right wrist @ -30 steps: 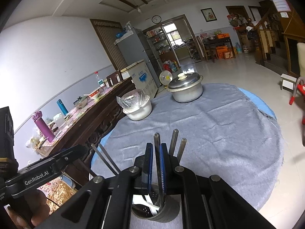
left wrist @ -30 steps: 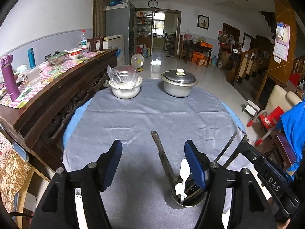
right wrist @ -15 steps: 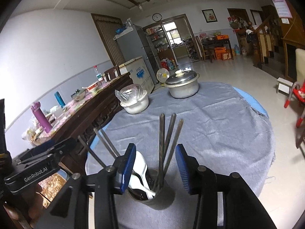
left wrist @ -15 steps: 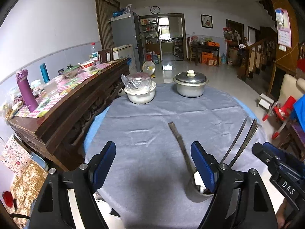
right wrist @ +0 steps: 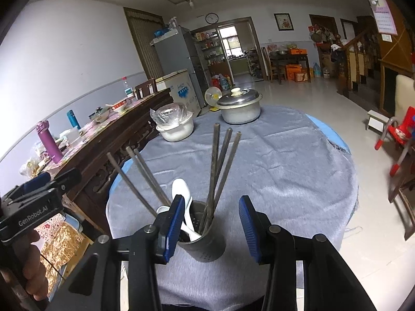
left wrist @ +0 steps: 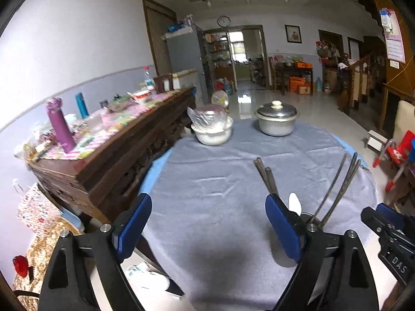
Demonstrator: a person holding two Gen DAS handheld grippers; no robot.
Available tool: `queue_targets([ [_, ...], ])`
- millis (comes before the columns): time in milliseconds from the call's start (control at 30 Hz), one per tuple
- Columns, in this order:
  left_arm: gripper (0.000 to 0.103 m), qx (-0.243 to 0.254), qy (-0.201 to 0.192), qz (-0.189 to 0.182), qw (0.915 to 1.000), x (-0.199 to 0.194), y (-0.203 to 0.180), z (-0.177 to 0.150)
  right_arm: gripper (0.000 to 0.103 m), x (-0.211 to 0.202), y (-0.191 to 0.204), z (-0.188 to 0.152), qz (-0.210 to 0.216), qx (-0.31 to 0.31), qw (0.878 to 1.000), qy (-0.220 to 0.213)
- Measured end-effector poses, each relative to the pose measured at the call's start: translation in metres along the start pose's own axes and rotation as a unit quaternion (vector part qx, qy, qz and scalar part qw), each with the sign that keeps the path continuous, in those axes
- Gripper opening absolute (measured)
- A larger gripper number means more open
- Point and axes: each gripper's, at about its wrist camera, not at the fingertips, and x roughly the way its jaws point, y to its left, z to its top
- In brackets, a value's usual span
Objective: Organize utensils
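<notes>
Bare grey cloth [left wrist: 215, 189] is left open toward twelve o'clock; passage is blocked at ten by the sideboard [left wrist: 111, 160]; at one by the utensil holder [right wrist: 205, 243].

Metal holder [right wrist: 201, 235] w/ chopsticks [right wrist: 220, 165] & white spoon [right wrist: 182, 194] on grey cloth [right wrist: 285, 176], right gripper [right wrist: 210, 225] jaws apart.
</notes>
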Motion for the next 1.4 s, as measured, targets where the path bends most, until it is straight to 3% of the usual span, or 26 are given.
queue_targets([
  [267,0.092,-0.007,-0.016,-0.004,0.9998,-0.025,0.008,-0.006,0.047,-0.025,0.017,-0.006,-0.012,-0.012,1.0,-0.015],
  [400,0.092,-0.006,-0.025,-0.007,0.9996,-0.036,0.01,-0.009,0.056,-0.036,0.02,-0.012,-0.029,-0.012,0.999,-0.025],
  [633,0.092,-0.024,-0.023,-0.003,0.9995,-0.039,0.022,-0.012,0.057,-0.041,0.025,-0.02,-0.059,-0.013,0.998,-0.033],
  [1400,0.092,-0.043,-0.021,-0.004,0.9989,-0.036,0.039,-0.016,0.057,-0.04,0.038,-0.022,-0.049,-0.016,0.998,-0.031],
])
